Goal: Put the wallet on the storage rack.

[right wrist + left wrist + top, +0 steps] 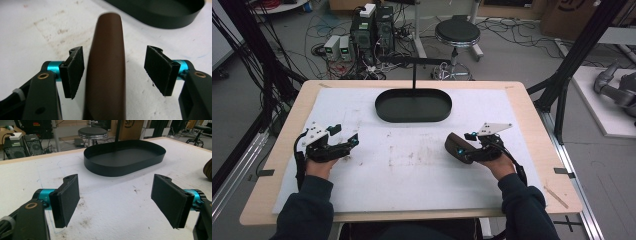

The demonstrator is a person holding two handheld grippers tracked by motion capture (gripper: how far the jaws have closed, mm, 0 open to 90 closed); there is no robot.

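Observation:
A dark brown, rounded oblong case (453,142) lies on the white mat at the right. In the right gripper view the case (106,82) runs up between the two black pads. My right gripper (464,142) (115,70) is open around it, the left pad close to its side and the right pad a clear gap away. My left gripper (346,135) (115,195) hovers open over the bare mat at the left with nothing between its pads. A black oval tray (384,114) (125,171) (160,18) sits at the far middle of the mat. The case's edge (208,171) also appears in the left gripper view.
A thin black post (413,75) with a horizontal arm rises from the tray's far side. The white mat (412,170) covers a wooden table (537,130). Beyond the table stand a stool (457,34), computers (372,30) and floor cables. Black frame struts (569,55) flank the table.

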